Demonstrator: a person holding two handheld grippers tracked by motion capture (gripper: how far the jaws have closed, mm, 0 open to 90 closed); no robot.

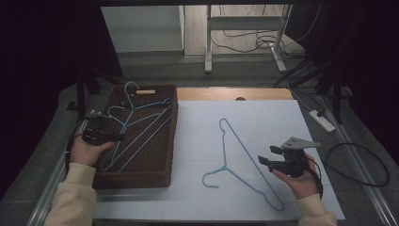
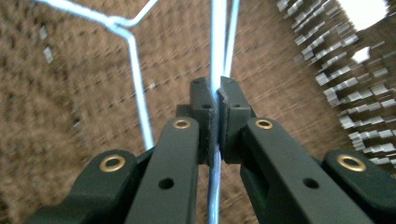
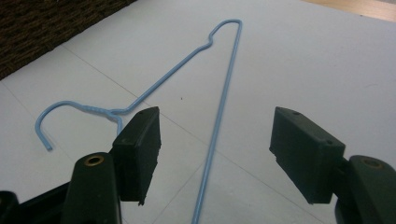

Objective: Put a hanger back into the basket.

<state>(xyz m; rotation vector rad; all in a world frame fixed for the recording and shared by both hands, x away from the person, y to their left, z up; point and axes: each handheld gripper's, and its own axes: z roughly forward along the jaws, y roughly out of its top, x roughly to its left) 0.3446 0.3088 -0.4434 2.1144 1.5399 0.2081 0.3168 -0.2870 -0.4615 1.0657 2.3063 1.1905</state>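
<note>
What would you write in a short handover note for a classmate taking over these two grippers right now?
Left gripper: shut on a hanger wire inside the woven basket.
Right gripper: open, holding nothing, poised over the long bar of the loose hanger on the white table.
Done: several blue hangers lie in the basket.
Left: probably the loose hanger must be gripped and moved; the left grip must be released.
</note>
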